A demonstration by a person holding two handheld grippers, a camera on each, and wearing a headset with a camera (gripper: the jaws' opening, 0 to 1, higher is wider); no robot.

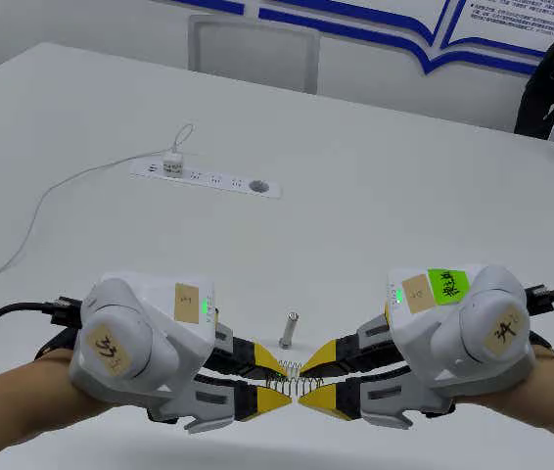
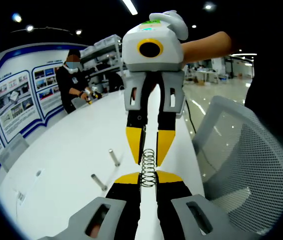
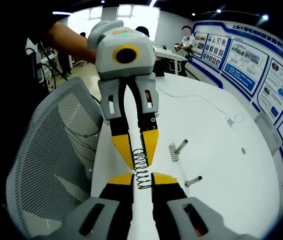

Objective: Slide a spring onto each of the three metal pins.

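Table (image 1: 375,196), spring (image 1: 294,380) between left gripper (image 1: 283,386), right gripper (image 1: 306,387)

Slim steel spring (image 1: 295,380) pinched at both ends between left tongs (image 1: 286,384) and right tongs (image 1: 302,385), coils stretched open over the white tabletop (image 1: 375,196). Short silver pin (image 3: 193,181) on the tabletop nearby; farther pin (image 3: 181,146) with a second spring (image 3: 173,151) just beside it.

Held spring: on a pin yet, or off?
Off. Left gripper and right gripper both pinch the spring between them; the nearby pin is bare.
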